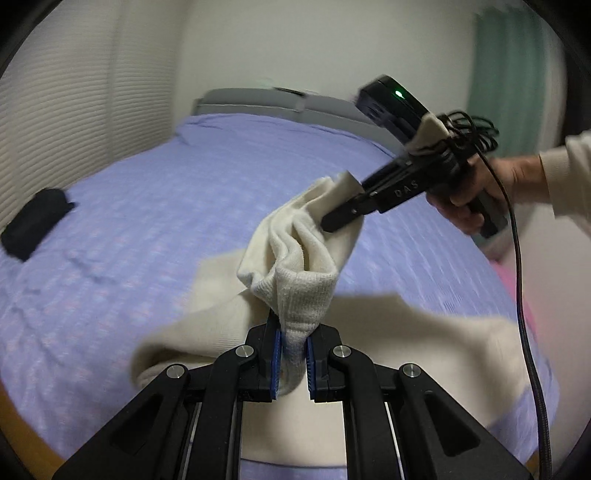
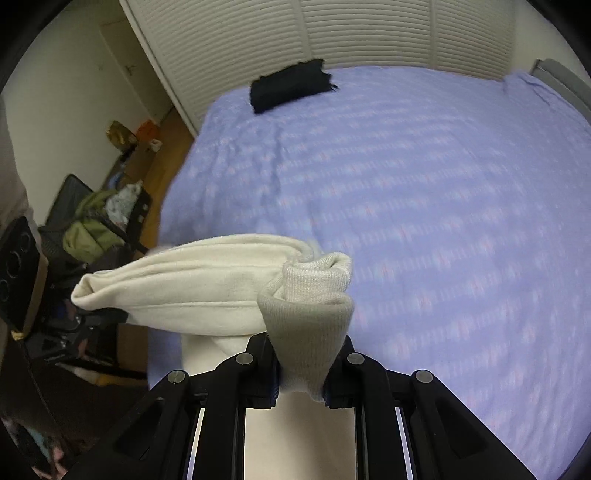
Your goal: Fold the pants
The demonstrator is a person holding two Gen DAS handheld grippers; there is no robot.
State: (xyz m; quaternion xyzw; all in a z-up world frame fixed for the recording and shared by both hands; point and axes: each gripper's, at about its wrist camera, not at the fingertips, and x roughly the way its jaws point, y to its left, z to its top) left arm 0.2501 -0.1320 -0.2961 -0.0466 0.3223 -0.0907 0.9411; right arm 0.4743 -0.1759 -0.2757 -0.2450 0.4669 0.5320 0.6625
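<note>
While the lavender bedspread stretches wide and mostly bare across both views, its edges are hemmed: a white louvered door runs along the far side in the right wrist view, and a wooden floor strip with an open suitcase lies at 9 o'clock. A folded black garment sits near the bed's far edge at 11 o'clock.

The cream pants hang lifted above the bedspread, bunched between the two tools, with more cloth draped below.

The left gripper has its blue-padded jaws pressed together on a ribbed cuff of the pants. The right gripper likewise pinches a ribbed cuff tight; in the left wrist view it comes in from 2 o'clock, held by a hand.
</note>
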